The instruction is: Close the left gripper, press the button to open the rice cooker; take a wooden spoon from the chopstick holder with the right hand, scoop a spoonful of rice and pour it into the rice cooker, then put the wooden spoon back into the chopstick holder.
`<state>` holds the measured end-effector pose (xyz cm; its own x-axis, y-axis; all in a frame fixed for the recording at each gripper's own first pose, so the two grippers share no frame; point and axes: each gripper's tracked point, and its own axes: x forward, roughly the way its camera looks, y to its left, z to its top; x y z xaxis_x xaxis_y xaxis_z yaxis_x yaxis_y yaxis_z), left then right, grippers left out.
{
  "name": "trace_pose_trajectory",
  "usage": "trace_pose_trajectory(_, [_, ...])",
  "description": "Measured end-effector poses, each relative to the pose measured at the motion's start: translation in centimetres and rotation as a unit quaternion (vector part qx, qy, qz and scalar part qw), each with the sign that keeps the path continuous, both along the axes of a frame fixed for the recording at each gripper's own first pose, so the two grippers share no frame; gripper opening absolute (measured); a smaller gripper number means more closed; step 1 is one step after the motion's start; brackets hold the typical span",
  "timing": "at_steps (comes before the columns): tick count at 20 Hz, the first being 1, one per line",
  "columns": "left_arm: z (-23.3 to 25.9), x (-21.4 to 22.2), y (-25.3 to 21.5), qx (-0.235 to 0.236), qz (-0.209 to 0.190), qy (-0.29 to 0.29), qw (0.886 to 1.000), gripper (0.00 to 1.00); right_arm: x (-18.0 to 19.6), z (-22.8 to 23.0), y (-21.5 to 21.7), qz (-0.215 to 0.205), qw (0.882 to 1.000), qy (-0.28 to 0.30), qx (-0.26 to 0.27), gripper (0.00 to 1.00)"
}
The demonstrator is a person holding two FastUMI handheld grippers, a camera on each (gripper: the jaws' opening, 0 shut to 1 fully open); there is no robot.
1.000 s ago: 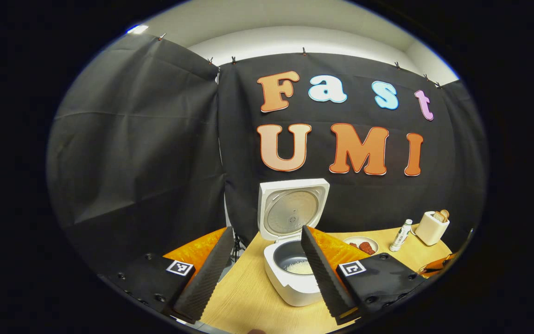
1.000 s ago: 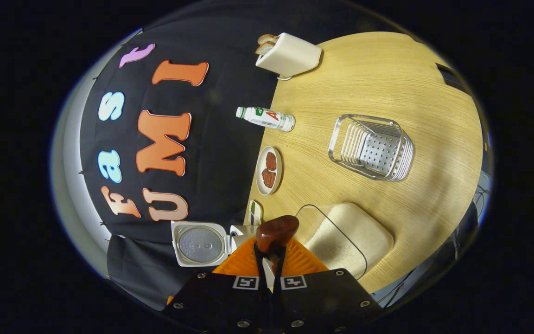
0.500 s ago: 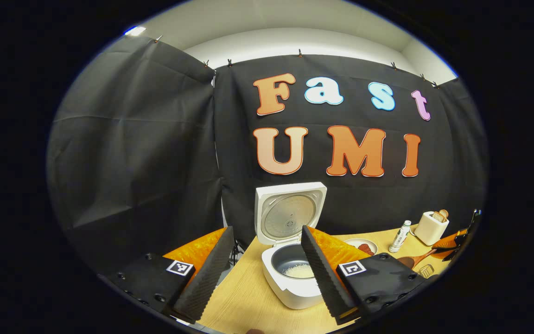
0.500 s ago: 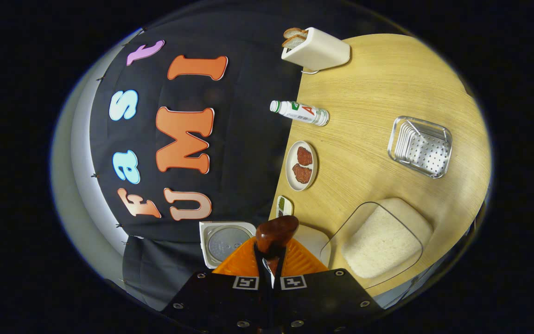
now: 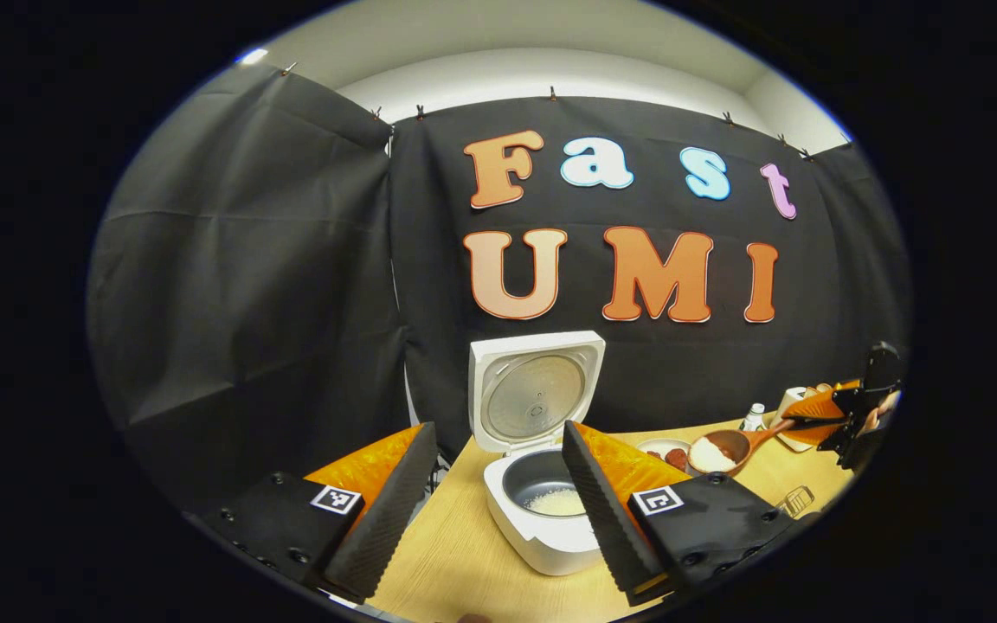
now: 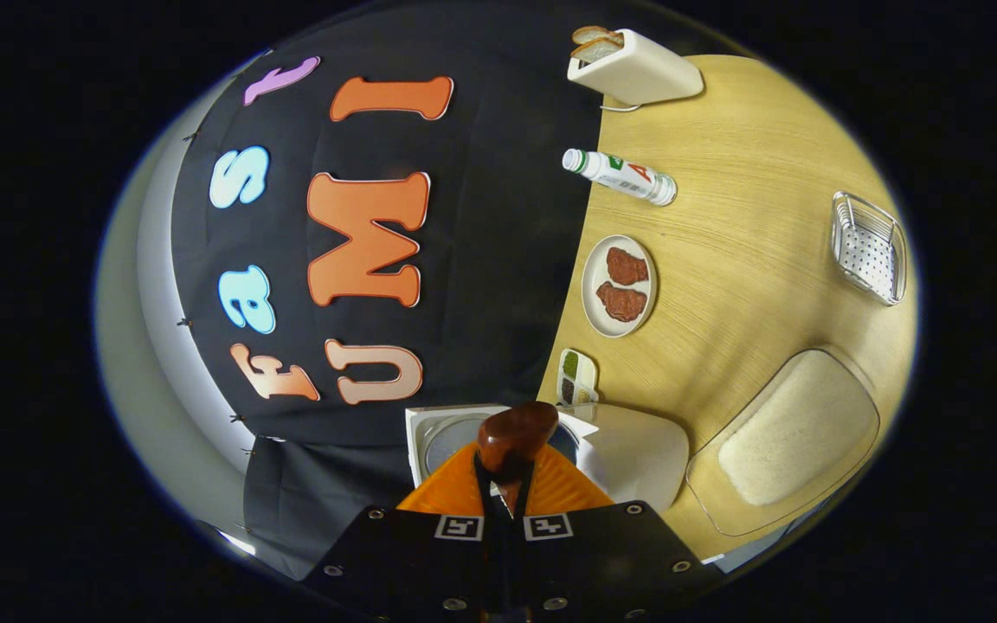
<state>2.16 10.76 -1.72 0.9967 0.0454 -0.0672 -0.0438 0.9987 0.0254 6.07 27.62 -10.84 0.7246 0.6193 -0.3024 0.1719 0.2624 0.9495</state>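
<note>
The white rice cooker (image 5: 542, 541) stands with its lid (image 5: 536, 394) up and some rice in the grey pot (image 5: 550, 497). My left gripper (image 5: 494, 510) hangs open in front of it, holding nothing. At the right, my right gripper (image 5: 845, 411) is shut on the wooden spoon (image 5: 719, 450), whose bowl carries rice and hovers right of the cooker. In the right gripper view, which is rolled sideways, the spoon (image 6: 516, 437) sticks out from the right gripper (image 6: 505, 489), over the rice cooker (image 6: 637, 446). The metal chopstick holder (image 6: 869, 247) stands far off on the table.
A clear container of rice (image 6: 788, 441) lies beside the cooker. A plate of meat (image 6: 620, 285), a small dish (image 6: 576, 376), a bottle (image 6: 620, 176) and a toaster with bread (image 6: 637, 65) line the table's back edge by the black cloth. The wooden table (image 6: 741, 216) is bare in the middle.
My right gripper has carried the rice-filled spoon from the rice container toward the cooker; the spoon has come into the left gripper view. The left gripper has barely moved.
</note>
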Motion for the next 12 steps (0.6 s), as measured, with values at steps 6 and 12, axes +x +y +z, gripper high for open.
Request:
trace_pose_trajectory(6, [-0.8,0.8,0.1,-0.008,-0.007,0.008,1.0,1.0,3.2,1.4,5.4,0.013,1.0,-0.017,-0.011,0.03])
trace_pose_trajectory(12, [-0.7,1.1,0.3,-0.003,-0.022,0.002,1.0,1.0,5.9,1.4,9.7,0.025,0.999,-0.025,-0.025,0.03])
